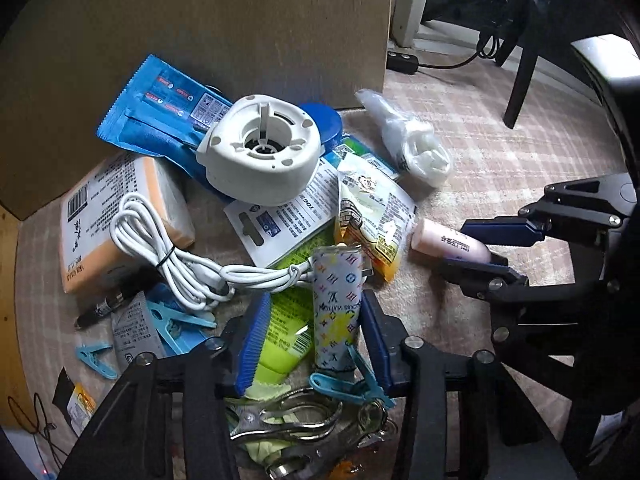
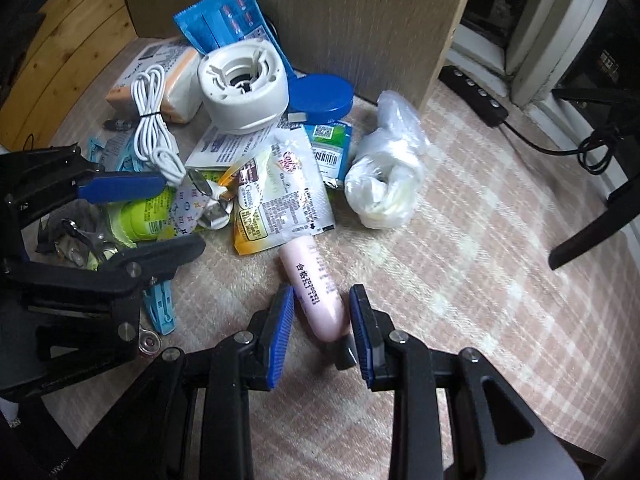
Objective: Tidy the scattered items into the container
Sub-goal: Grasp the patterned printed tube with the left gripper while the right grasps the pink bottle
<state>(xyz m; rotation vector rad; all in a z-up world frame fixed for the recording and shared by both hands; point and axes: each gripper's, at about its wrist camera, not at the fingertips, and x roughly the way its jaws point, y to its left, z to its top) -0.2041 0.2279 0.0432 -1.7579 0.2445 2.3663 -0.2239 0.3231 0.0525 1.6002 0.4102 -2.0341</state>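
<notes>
A heap of small items lies on a checked cloth before a cardboard box [image 1: 200, 32]. My left gripper [image 1: 310, 320] is open, its fingers either side of a patterned tube [image 1: 338, 312] and a green tube [image 1: 286, 332]. My right gripper [image 2: 322, 320] is open, its fingers either side of a pink tube [image 2: 316, 296], which also shows in the left wrist view [image 1: 448, 242]. I cannot tell whether either gripper's pads touch the tubes. In the heap are a white round device [image 1: 260, 152], a white cable [image 1: 168, 256], a tissue pack [image 1: 116, 224] and sachets [image 1: 372, 216].
A crumpled plastic bag [image 2: 384, 172] lies right of the heap. Blue pegs [image 1: 176, 324] and metal clips [image 1: 296, 420] lie near my left gripper. A power strip [image 2: 474, 94] and chair legs [image 2: 592, 232] stand at the right. Wooden boards [image 2: 60, 56] are at the left.
</notes>
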